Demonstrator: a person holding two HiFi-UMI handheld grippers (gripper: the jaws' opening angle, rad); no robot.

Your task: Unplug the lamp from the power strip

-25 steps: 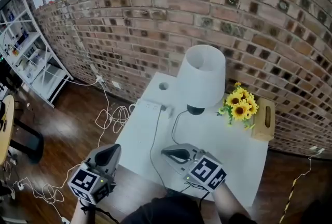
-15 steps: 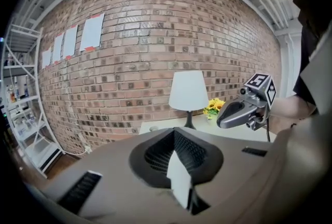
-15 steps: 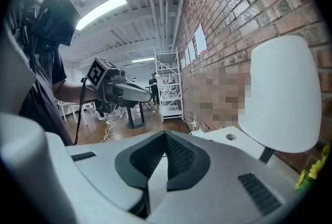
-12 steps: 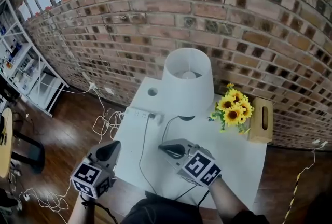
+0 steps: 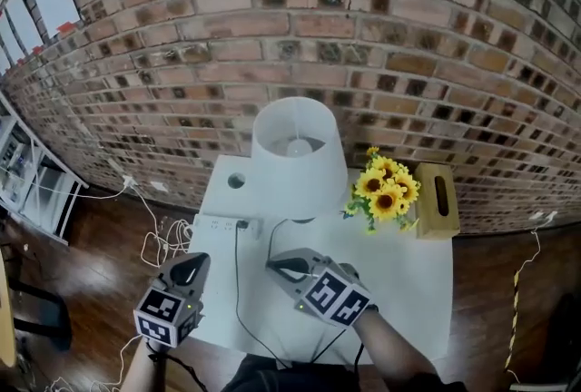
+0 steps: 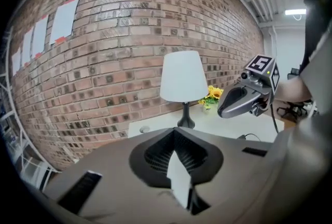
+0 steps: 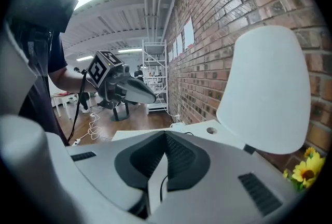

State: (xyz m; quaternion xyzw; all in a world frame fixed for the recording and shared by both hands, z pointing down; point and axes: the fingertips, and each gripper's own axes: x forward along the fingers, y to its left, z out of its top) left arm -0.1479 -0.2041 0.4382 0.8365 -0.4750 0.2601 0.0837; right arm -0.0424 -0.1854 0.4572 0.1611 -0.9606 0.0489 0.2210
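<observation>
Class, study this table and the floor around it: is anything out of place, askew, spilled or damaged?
Nothing is spilled or damaged. The lamp stands upright, sunflowers and wooden box beside it. Only the white cables look untidy, in loose loops on the floor left of the table.

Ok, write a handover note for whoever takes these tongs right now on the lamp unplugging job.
Left tongs: shut, empty, by the table's left edge, near side.
Right tongs: shut, empty, over the table in front of the lamp.
Power strip lies at the table's left edge, with the black plug in it.
Done: nothing yet.
Left: grip the plug and pull it out of the strip.
</observation>
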